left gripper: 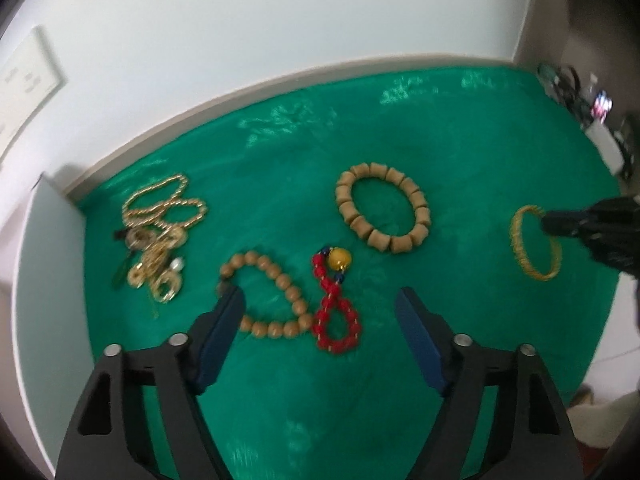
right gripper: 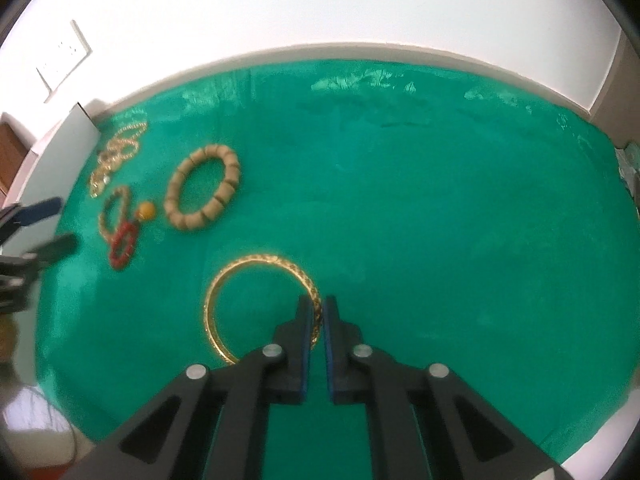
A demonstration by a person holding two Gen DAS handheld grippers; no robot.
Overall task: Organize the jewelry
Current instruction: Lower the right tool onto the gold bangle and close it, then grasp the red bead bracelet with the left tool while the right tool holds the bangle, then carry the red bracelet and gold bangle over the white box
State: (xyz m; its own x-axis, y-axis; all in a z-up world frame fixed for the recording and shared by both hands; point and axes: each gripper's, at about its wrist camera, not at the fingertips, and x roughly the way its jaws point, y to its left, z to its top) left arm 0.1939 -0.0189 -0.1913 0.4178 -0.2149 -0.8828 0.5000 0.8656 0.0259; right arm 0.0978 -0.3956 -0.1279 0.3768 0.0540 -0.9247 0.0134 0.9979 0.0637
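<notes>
On the green cloth [left gripper: 460,136] lie a pile of gold chains [left gripper: 160,232], a round-bead wooden bracelet [left gripper: 276,292], a red bead string with a yellow bead [left gripper: 334,304] and a chunky wooden bracelet [left gripper: 384,208]. My left gripper [left gripper: 320,304] is open above the round-bead bracelet and red string. My right gripper [right gripper: 318,308] is shut on the rim of a gold bangle [right gripper: 248,272]; the bangle [left gripper: 534,242] and right gripper [left gripper: 546,222] also show in the left wrist view. The left gripper [right gripper: 60,224] shows at the left edge of the right wrist view.
A white box wall [left gripper: 52,280] borders the cloth on the left. A white wall with a switch plate [right gripper: 64,60] stands behind. Cables and small devices [left gripper: 588,104] sit past the cloth's far right corner. The chunky bracelet [right gripper: 204,188] and chains [right gripper: 116,156] lie far left in the right view.
</notes>
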